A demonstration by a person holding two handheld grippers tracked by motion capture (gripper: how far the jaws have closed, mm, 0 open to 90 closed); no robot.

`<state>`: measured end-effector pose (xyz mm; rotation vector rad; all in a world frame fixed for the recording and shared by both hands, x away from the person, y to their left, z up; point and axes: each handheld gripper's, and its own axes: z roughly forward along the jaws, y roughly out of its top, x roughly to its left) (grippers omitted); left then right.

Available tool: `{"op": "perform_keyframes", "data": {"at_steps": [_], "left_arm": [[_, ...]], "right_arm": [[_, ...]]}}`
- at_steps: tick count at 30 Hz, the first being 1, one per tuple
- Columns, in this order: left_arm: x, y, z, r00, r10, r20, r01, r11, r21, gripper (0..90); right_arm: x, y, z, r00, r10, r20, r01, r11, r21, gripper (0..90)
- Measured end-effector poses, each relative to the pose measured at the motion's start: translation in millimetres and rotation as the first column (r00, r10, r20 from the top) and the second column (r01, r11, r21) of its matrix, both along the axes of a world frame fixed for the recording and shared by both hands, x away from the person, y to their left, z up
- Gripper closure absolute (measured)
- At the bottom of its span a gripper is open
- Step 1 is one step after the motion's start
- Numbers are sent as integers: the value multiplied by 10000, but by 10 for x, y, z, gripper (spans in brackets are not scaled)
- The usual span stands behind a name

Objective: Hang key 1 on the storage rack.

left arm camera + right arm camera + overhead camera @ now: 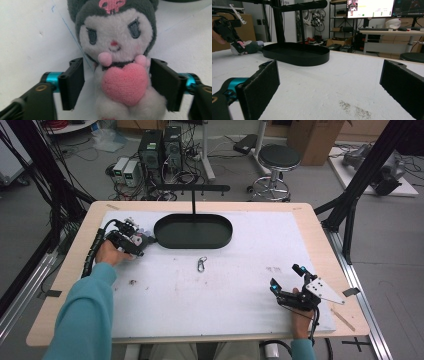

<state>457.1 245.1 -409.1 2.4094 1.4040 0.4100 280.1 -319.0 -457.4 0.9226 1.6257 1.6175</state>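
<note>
A plush toy (117, 50) with a dark hood, white face and pink heart lies on the white mat at the table's far left (143, 239), just left of the black oval tray (193, 246). My left gripper (116, 82) straddles its body: the right pad (163, 82) touches the fur, while a gap separates the left pad (72, 82) from it. From above, the left gripper (136, 240) sits at the toy, and the right gripper view shows it (237, 46) far off at the left. My right gripper (286, 276) rests near the front right, open and empty (329, 87).
The tray (297, 58) carries a black post with a crossbar (192, 187). A small metal carabiner (201, 264) lies on the mat in front of the tray. Beyond the table's far edge are a stool (279, 157) and computer boxes (160, 147).
</note>
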Motion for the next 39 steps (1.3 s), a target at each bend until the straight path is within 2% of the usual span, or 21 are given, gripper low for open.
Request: {"op": "perform_keyframes", "data": {"at_steps": [2, 4, 5, 9, 12, 15, 17, 18, 20, 24, 26, 28, 31, 37, 38, 39], "left_arm": [[-12, -1, 1, 10000, -26, 25, 26, 10000, -32, 437], [-16, 0, 4, 10000, 3, 27, -3, 10000, 16, 455], [-21, 0, 2, 10000, 9, 19, -9, 10000, 5, 496], [-38, 10, 12, 9999, 123, 91, -123, 9999, -12, 528], [-61, 25, 14, 9998, 95, 166, -95, 10000, 18, 533], [-69, 39, 17, 9999, 54, 161, -52, 9999, -128, 535], [-85, 48, 33, 9990, 17, 451, -12, 9999, -113, 539], [-91, 60, 46, 9988, -3, 490, 18, 9995, -316, 542], [-93, 67, 51, 9989, -42, 457, 62, 9990, -440, 544], [-119, 84, 112, 9962, -146, 859, 206, 9974, -696, 544], [-123, 90, 128, 9958, -153, 903, 223, 9967, -775, 544], [-141, 107, 167, 9914, -300, 1271, 432, 9937, -1030, 543], [-171, 122, 232, 9852, -576, 1613, 803, 9871, -1382, 543], [-192, 156, 280, 9829, -422, 1793, 711, 9849, -1581, 542], [-211, 156, 309, 9766, -551, 2077, 882, 9842, -1535, 542], [-211, 156, 309, 9766, -551, 2077, 882, 9842, -1535, 542]], "right_arm": [[-3, 2, 0, 10000, 11, -41, -11, 10000, 22, 18], [0, 0, 0, 10000, 1, 3, -1, 10000, -1, 18], [0, 0, 0, 10000, 1, 7, -1, 10000, -2, 18], [0, 0, 0, 10000, 3, 1, -3, 10000, 2, 18], [0, 0, 0, 10000, 0, 3, 0, 10000, 1, 18], [-3, 2, 0, 10000, 8, -37, -8, 10000, 18, 18], [-3, 2, 0, 10000, 4, -34, -4, 10000, 18, 18], [-3, 2, 0, 10000, 8, -35, -8, 10000, 17, 18], [-3, 2, 0, 10000, 10, -41, -10, 10000, 22, 18], [-3, 2, 0, 10000, 9, -42, -9, 10000, 23, 18], [0, 0, 0, 10000, -6, 5, 6, 10000, -5, 18], [-3, 3, 0, 10000, 5, -41, -5, 10000, 21, 18], [-2, 5, 0, 10000, 3, -59, -3, 10000, 53, 18], [-1, 3, 0, 10000, -4, -64, 4, 10000, 35, 18], [-2, 4, 0, 10000, 0, -72, 0, 10000, 54, 18], [-1, 4, 0, 10000, -4, -82, 5, 10000, 57, 18]]}}
